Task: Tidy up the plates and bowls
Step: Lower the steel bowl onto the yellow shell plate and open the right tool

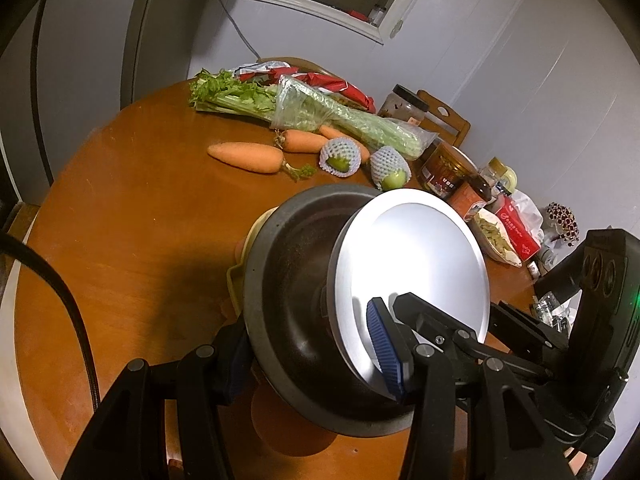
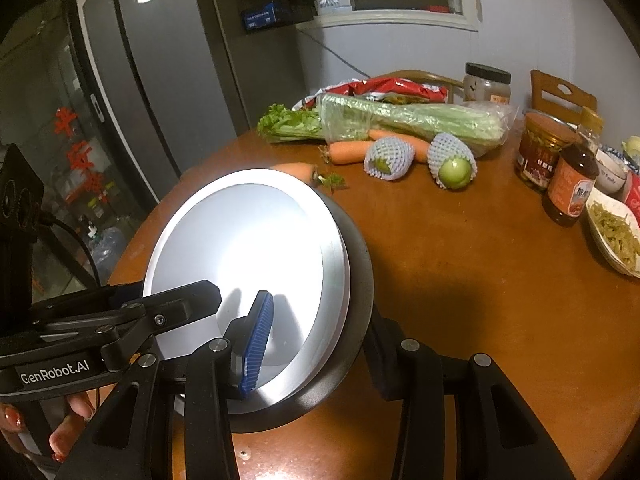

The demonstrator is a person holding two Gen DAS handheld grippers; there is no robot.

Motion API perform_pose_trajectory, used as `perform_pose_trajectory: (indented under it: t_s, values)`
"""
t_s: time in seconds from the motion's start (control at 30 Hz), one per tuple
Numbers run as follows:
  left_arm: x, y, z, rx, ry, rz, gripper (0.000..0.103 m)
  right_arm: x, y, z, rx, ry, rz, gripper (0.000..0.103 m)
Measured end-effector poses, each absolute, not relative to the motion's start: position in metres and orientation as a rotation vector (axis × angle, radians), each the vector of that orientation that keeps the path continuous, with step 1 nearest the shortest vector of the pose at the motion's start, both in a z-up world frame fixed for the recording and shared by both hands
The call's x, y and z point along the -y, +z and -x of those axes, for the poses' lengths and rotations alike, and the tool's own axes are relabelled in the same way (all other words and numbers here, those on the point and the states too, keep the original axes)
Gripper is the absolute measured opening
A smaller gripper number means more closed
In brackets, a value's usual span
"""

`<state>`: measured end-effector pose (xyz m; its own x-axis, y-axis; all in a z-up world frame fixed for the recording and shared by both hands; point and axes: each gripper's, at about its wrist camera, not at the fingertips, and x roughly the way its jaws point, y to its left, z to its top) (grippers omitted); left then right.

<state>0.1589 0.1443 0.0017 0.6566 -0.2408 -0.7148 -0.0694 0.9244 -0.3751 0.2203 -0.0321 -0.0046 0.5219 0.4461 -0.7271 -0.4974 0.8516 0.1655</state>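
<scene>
A stack of dishes is held on edge above the round wooden table (image 1: 132, 216): a white plate (image 1: 416, 272) nested in a dark bowl (image 1: 296, 280), with a yellow dish (image 1: 236, 280) behind. My left gripper (image 1: 312, 352) is shut on the stack's lower rim, one blue pad (image 1: 384, 348) on the white face. My right gripper (image 2: 316, 344) is shut on the same stack, its blue pad (image 2: 258, 344) on the white plate (image 2: 240, 248) and the other finger behind the dark bowl (image 2: 356, 280). The right gripper's body shows in the left wrist view (image 1: 600, 280).
Celery in a bag (image 2: 400, 120), carrots (image 1: 248, 156) and two net-wrapped fruits (image 2: 452, 160) lie at the table's far side. Jars and a sauce bottle (image 2: 568, 184) and a bowl of shredded food (image 2: 616, 232) stand at the right. A fridge (image 2: 160, 80) stands behind left.
</scene>
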Motion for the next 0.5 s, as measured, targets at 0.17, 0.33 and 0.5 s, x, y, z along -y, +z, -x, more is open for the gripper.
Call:
perform_pose_trajectory:
  t_s: [0.17,0.33,0.5]
  values:
    - [-0.1430,0.0000,-0.1611,-0.858,-0.088,0.379,0.053,0.0322,-0.0083,-0.2235,-0.863,0.567,0.064,0.045]
    - [-0.1446,-0.0021,-0.1601,-0.864,-0.075,0.381,0.053,0.0300,-0.0112,-0.2245,-0.866,0.564,0.079,0.045]
    - [-0.1449,-0.0024,-0.1598,-0.864,-0.074,0.381,0.053,0.0277,-0.0131,-0.2260,-0.869,0.552,0.087,0.045]
